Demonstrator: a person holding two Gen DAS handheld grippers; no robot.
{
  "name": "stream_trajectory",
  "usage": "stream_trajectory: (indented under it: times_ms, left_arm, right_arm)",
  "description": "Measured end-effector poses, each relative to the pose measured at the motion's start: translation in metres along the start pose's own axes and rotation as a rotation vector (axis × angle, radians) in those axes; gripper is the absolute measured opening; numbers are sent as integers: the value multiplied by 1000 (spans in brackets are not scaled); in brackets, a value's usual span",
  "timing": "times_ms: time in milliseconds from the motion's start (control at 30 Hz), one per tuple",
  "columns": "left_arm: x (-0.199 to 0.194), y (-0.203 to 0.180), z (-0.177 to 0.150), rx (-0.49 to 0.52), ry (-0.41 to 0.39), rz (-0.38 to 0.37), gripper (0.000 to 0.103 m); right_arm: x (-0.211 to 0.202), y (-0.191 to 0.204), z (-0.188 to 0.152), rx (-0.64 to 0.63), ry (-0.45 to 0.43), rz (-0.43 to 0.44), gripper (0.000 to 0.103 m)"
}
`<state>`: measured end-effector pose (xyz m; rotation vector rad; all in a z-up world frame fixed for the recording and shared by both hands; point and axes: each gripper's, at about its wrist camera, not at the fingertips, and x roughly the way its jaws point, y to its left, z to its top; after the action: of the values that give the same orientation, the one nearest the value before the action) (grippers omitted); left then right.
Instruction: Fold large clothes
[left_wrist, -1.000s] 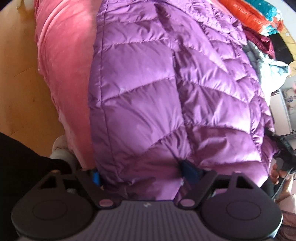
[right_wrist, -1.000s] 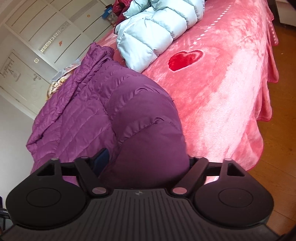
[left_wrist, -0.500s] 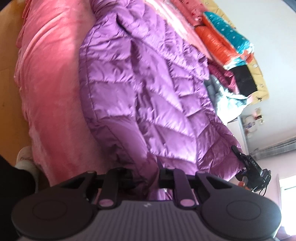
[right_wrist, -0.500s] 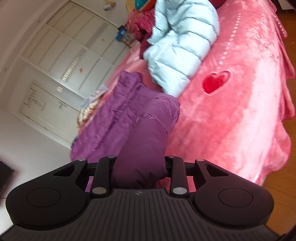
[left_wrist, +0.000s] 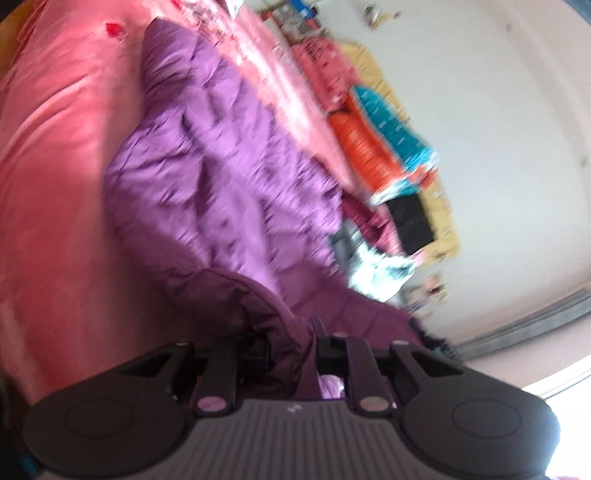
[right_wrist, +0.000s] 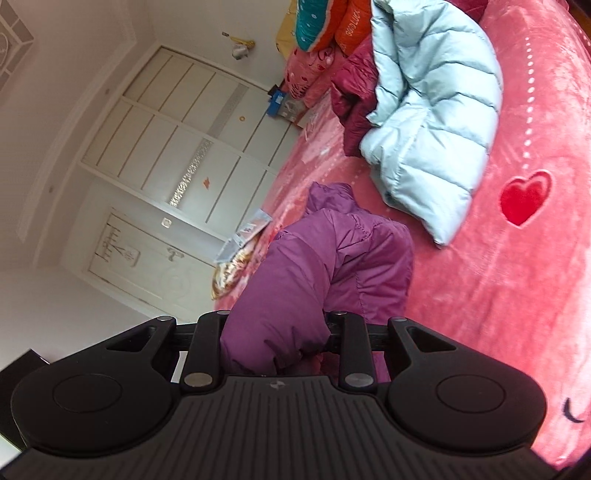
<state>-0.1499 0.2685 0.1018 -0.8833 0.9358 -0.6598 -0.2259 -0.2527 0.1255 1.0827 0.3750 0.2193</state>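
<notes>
I have the left gripper (left_wrist: 291, 354) clamped on the hem of the purple down jacket (left_wrist: 221, 177) and the right gripper (right_wrist: 280, 343) pinching a thick bunch of it; both ends are raised off the near edge of the pink bed (right_wrist: 517, 302), I judge to carry the hem over for a fold

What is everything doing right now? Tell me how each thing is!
purple jacket: on the bed, near end pinched up by both grippers
left gripper: shut on purple jacket
right gripper: shut on purple jacket
light blue jacket: crumpled, unfolded
pink blanket: spread over the bed
wardrobe doors: closed
</notes>
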Motion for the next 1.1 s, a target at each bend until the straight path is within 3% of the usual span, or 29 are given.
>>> stream_trajectory:
  times_ms: [333,533,767,1000,1100]
  left_arm:
    - [14,11,87,-118,-253,-235,16]
    - [39,36,146,-216,-390,-308,18]
    - [70,82,187,-312,-491,-266,18]
    - [83,119,214,-406,-518,-205,18]
    - [82,119,222,-401,-511,-199,23]
  right_arm:
    - [72,36,49,78,-104,107,34]
    - [141,56,84,36,-154,51,34]
    - [239,65,110,-42,-163,-75,34]
    - [335,55,109,-105,-157,-187,34]
    - [359,42,108,-119,-154,-236,34]
